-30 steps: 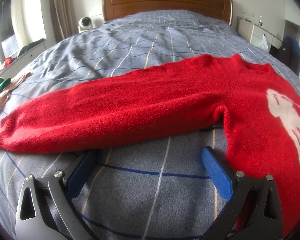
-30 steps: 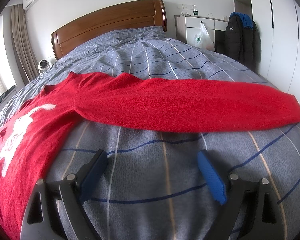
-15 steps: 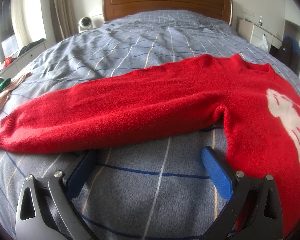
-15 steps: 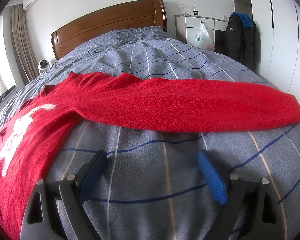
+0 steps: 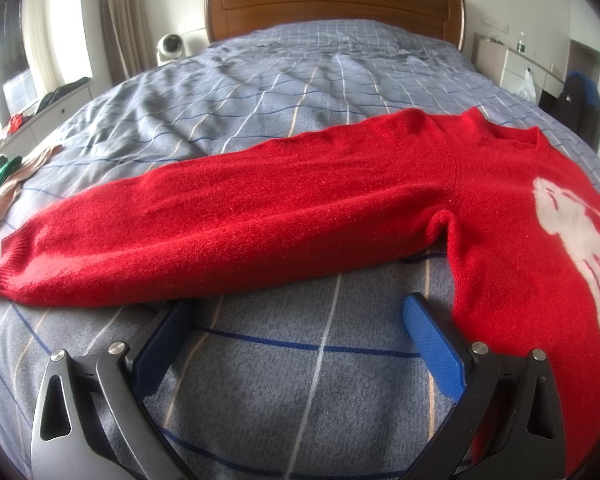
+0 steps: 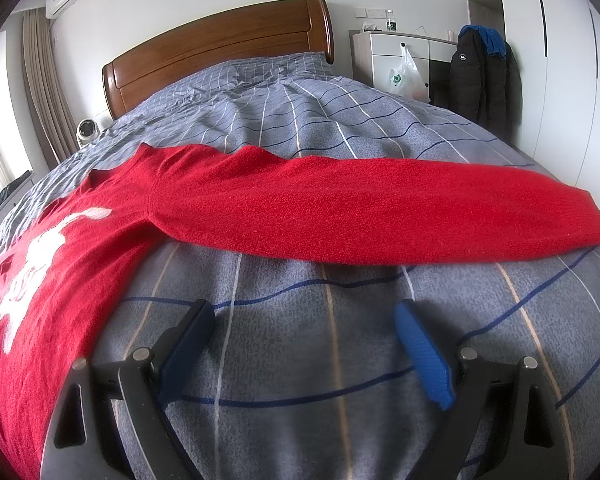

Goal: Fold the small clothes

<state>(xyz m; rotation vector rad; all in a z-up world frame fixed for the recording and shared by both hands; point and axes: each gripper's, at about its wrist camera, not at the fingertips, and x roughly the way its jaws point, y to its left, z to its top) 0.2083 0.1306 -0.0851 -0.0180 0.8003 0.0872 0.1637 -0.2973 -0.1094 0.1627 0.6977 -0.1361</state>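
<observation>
A red knit sweater (image 5: 500,184) with a white print lies flat, front up, on the bed, both sleeves spread out sideways. In the left wrist view its left sleeve (image 5: 220,216) stretches across in front of my left gripper (image 5: 296,312), which is open and empty, low over the cover just short of the sleeve's lower edge. In the right wrist view the other sleeve (image 6: 380,212) runs to the right, the body (image 6: 48,272) at the left. My right gripper (image 6: 304,320) is open and empty, a little short of that sleeve.
The bed has a grey-blue checked cover (image 5: 300,380) and a wooden headboard (image 5: 332,4). Other clothes (image 5: 0,188) lie at the bed's left edge. A white cabinet (image 6: 396,60) and a hanging black jacket (image 6: 480,76) stand to the right.
</observation>
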